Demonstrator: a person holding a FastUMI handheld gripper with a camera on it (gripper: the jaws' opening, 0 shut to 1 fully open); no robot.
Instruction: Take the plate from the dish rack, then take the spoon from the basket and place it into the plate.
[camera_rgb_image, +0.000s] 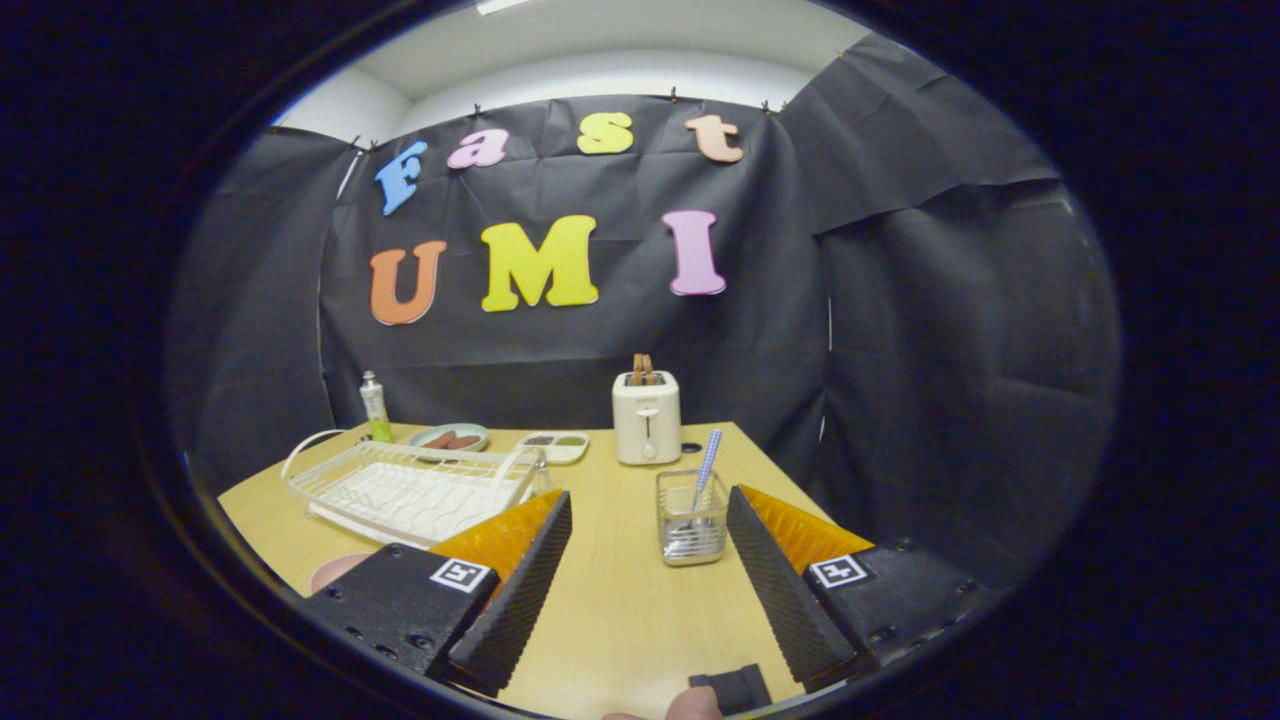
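The gripper (648, 520) is released, its fingers spread wide above the bench (610, 620) and holding nothing. Just ahead of them, nearer the right finger, stands the basket (691, 518), a small clear cup with the spoon (703, 478) upright in it, handle leaning up to the right. The spoon is not yet taken.

To the left lies the rack (415, 488), and no plate stands in it as far as the view shows. A pink rim (335, 570) peeks out on the near left, just beside the left finger and partly hidden by it; I judge this to be the plate, already out of the rack and set on the bench, though too little shows to be sure.

If so, the first half is done. What is left: close on the spoon handle, lift it from the basket, and carry it left to the plate.

Far off stand a toaster (646, 417), a bottle (375, 406) and two small dishes (500, 440).
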